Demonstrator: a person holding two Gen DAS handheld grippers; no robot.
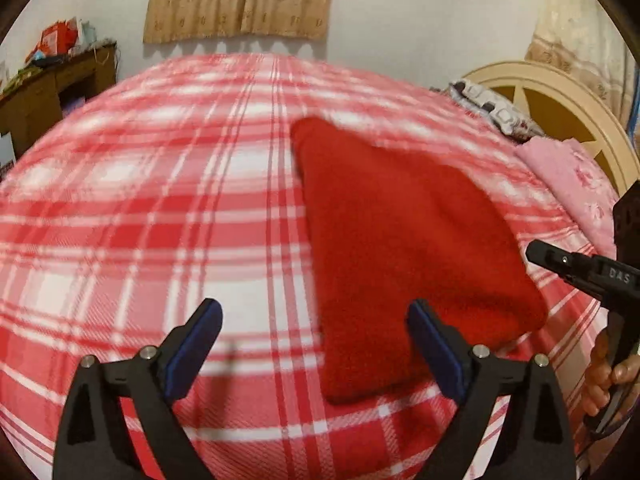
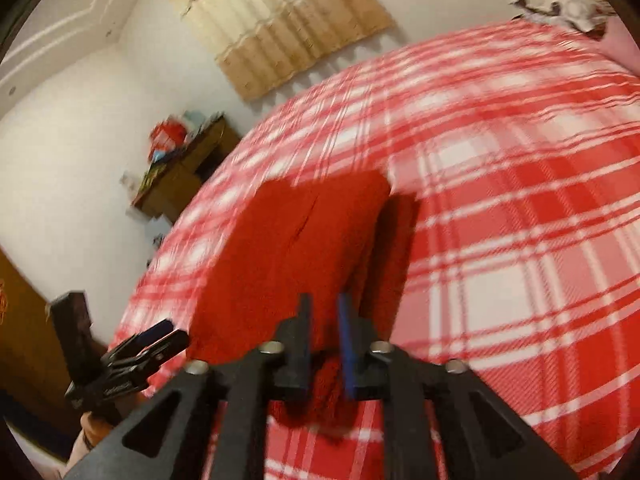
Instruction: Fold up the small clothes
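A red fleece garment [image 1: 400, 240] lies folded into a long wedge on the plaid bed sheet [image 1: 160, 220]. My left gripper [image 1: 316, 312] hovers over the garment's near left edge, jaws wide apart and holding nothing. In the right wrist view the same garment [image 2: 288, 248] stretches away from my right gripper [image 2: 325, 308]. Its jaws stand a little apart, and a bunched fold of the cloth shows in the gap low between them; the pads do not press it. The right gripper [image 1: 538, 250] also pokes in from the right edge, beside the garment.
The red and white plaid sheet [image 2: 520, 200] covers the whole bed. A pink pillow [image 1: 568, 176] and a cream headboard [image 1: 560, 92] are at the right. A cluttered wooden desk [image 1: 52, 84] stands against the far left wall. A hand [image 1: 608, 376] grips the right tool.
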